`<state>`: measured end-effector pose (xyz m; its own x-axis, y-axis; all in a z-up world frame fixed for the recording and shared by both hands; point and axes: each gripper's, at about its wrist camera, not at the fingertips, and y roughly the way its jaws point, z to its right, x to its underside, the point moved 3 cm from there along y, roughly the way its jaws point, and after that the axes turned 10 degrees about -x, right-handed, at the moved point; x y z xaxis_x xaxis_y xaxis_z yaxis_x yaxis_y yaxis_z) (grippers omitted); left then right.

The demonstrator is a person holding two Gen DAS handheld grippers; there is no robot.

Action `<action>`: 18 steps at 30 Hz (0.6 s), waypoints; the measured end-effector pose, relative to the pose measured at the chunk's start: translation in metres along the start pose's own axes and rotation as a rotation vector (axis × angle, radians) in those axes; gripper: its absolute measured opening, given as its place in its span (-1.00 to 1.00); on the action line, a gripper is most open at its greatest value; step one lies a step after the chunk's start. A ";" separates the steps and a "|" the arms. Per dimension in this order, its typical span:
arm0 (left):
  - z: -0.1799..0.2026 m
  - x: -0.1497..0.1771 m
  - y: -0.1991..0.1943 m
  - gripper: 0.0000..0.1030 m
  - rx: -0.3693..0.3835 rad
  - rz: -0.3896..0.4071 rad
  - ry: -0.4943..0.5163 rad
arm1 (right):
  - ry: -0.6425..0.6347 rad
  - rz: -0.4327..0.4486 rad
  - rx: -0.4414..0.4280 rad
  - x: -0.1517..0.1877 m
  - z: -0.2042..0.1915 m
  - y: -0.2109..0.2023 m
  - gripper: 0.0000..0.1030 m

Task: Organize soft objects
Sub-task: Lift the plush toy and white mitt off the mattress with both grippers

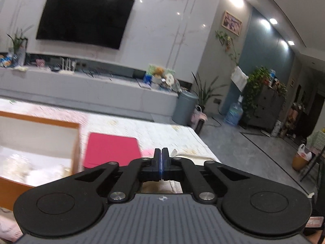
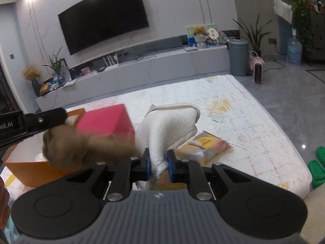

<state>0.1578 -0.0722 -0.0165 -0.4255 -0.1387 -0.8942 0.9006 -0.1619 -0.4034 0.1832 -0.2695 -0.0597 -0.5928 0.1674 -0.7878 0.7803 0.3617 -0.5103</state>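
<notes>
My right gripper (image 2: 158,160) is shut on a white fleecy soft item (image 2: 168,130), held up over the patterned mat (image 2: 254,126). A brown plush (image 2: 81,148), blurred, hangs to its left over the orange box (image 2: 30,166). A pink box (image 2: 105,122) stands behind the plush. My left gripper (image 1: 161,158) is shut and empty above the mat (image 1: 162,130); its arm shows at the left in the right wrist view (image 2: 32,120). In the left wrist view the orange box (image 1: 75,142) with white items inside is at left, the pink box (image 1: 111,148) beside it.
A yellow and pink packet (image 2: 205,144) lies on the mat right of the white item. A TV console (image 2: 142,69), a grey bin (image 2: 237,57) and a small heater (image 2: 258,71) stand beyond the mat. Green slippers (image 2: 316,166) lie on the floor at right.
</notes>
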 end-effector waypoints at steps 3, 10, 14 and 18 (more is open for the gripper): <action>-0.010 0.000 0.000 -1.00 -0.005 -0.033 -0.017 | -0.025 -0.010 -0.022 0.001 -0.018 0.000 -0.72; -0.032 0.020 -0.001 -0.95 0.032 -0.189 0.027 | -0.024 -0.060 0.002 0.013 -0.022 0.002 -0.72; -0.053 0.042 -0.002 -0.63 0.016 -0.326 0.032 | 0.004 -0.119 -0.035 0.035 -0.022 0.001 -0.72; -0.067 0.062 -0.001 -0.07 -0.032 -0.422 0.012 | -0.004 -0.174 -0.077 0.059 -0.030 0.007 -0.72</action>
<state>0.1362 -0.0148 -0.0845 -0.7564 -0.0550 -0.6518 0.6502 -0.1717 -0.7401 0.1477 -0.2296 -0.0991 -0.7167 0.0928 -0.6912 0.6483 0.4540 -0.6112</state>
